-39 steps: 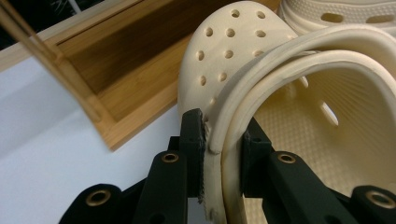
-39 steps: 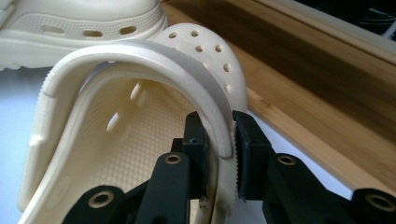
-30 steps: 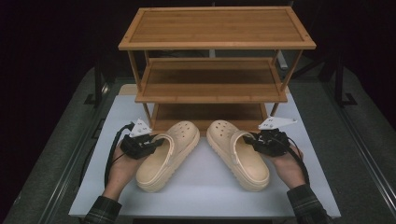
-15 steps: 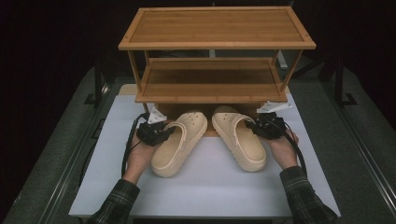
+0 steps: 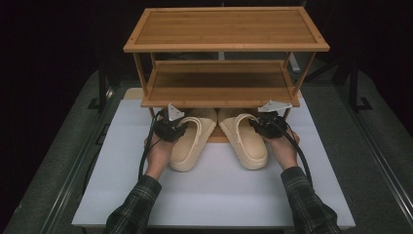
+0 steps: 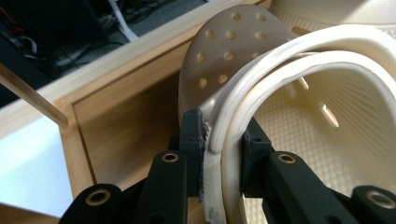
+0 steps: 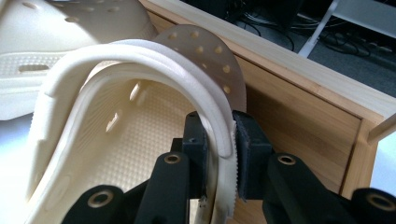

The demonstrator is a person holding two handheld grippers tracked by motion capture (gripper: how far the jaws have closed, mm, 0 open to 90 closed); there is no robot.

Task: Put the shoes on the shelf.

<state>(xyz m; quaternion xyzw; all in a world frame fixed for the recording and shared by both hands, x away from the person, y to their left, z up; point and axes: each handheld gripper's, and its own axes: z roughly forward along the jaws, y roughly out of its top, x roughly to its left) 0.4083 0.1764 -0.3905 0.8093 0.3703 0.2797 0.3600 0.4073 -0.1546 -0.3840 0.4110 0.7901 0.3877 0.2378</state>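
Shoe pair going onto the bottom shelf [image 5: 220,140] of the bamboo rack [image 5: 224,46], toes first; toes sit just under the middle shelf [image 5: 219,90], heels out on the white table pad [image 5: 214,195].

Left side: left gripper [image 5: 176,130] has its jaws clamped on the outer side wall and folded-forward strap of the left clog [image 5: 191,144]. In the left gripper view the pads [image 6: 192,135] pinch wall and strap together, the perforated toe [image 6: 229,42] just beside the rack's end panel [image 6: 126,121]. Judgement: toe angles slightly inward, so swing the heel to square it before pushing deeper, and keep the outer edge off the rack's left post [image 5: 141,73].

Right side: right gripper [image 5: 262,127] is likewise closed on the outer wall and strap of the right clog [image 5: 247,141]; the right gripper view shows the pads [image 7: 250,144] biting the rim, wooden side panel [image 7: 303,126] near.

Technique, as judged: slide both low and level along the shelf, do not lift, since clearance under the middle shelf looks small for the gripper bodies. Keep the two toes from colliding. Release only once heels rest on the shelf board. Soft foam may buckle if shoved by the rim alone.
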